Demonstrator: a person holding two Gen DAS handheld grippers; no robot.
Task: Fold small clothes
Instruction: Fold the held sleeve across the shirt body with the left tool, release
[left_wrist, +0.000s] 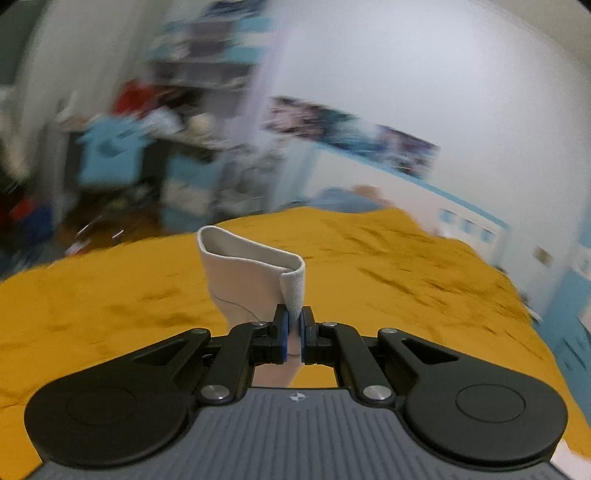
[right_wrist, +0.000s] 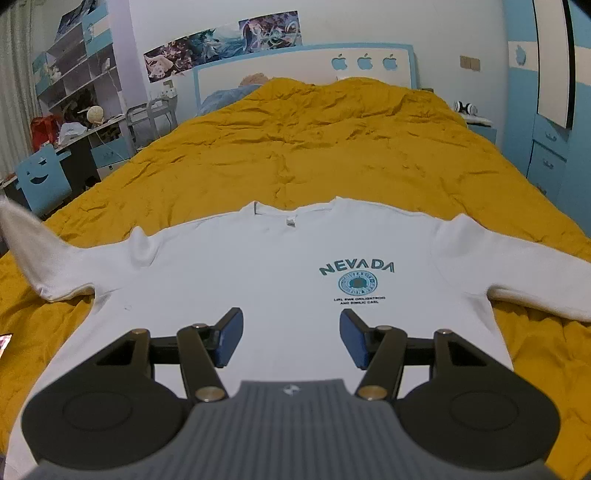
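White long-sleeved sweatshirt with a teal NEVADA print is lying face up on the wrinkled mustard-yellow bedspread.

Its body is spreading flat across the near part of the bed, collar toward the far end, with the right sleeve stretching out to the right. The left sleeve is rising off the bedspread at the far left edge of the right wrist view. The left gripper is pinching the ribbed white cuff of that sleeve tightly between its blue pads, holding it above the bedspread; the room behind is blurring. The right gripper is hovering over the lower part of the sweatshirt, its jaws spread wide and holding nothing.
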